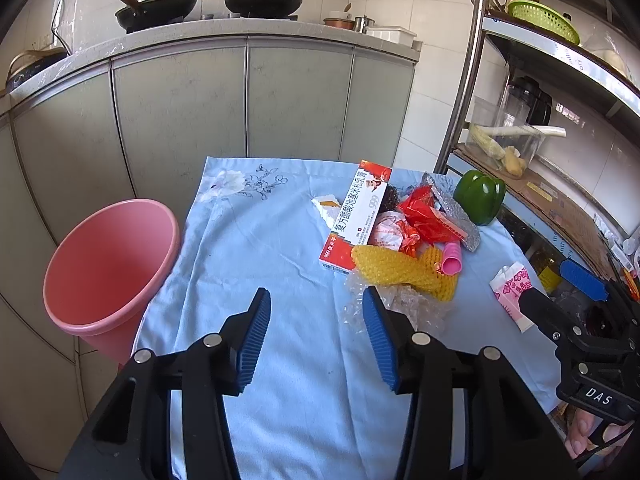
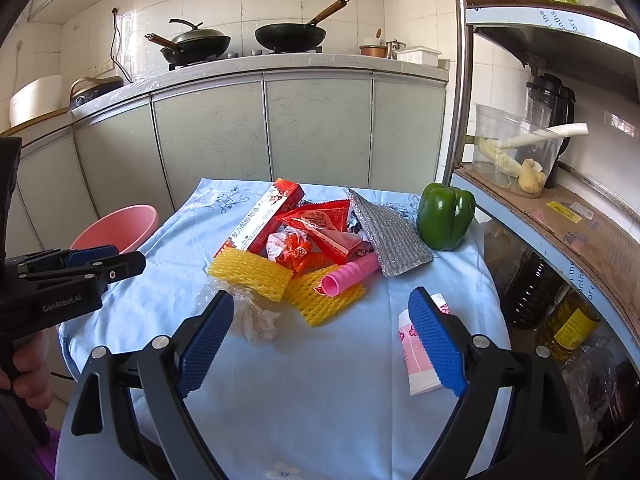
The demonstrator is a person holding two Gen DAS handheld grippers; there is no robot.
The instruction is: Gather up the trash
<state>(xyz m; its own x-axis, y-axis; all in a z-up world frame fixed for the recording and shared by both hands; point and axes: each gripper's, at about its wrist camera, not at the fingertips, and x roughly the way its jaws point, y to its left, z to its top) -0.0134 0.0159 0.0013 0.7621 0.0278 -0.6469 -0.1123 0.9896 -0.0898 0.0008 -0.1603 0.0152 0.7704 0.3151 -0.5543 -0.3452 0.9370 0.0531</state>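
1. Nothing is picked up yet: both the left gripper [image 1: 316,340] and right gripper [image 2: 326,344] hover with jaws wide, empty, short of the trash pile [image 2: 304,248] on the worktop [image 2: 320,400].
2. Next, I'd judge, the right closes on the pink carton [image 2: 416,360] beside its jaw, or on the clear wrap [image 1: 404,300].
3. The left view shows the whole bin [image 1: 108,264] off the worktop's left edge; the right view shows only its rim, but the pepper [image 2: 446,216] more clearly.

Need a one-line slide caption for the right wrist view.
Open right gripper above the blue-clothed table, facing a trash pile beside a green pepper.
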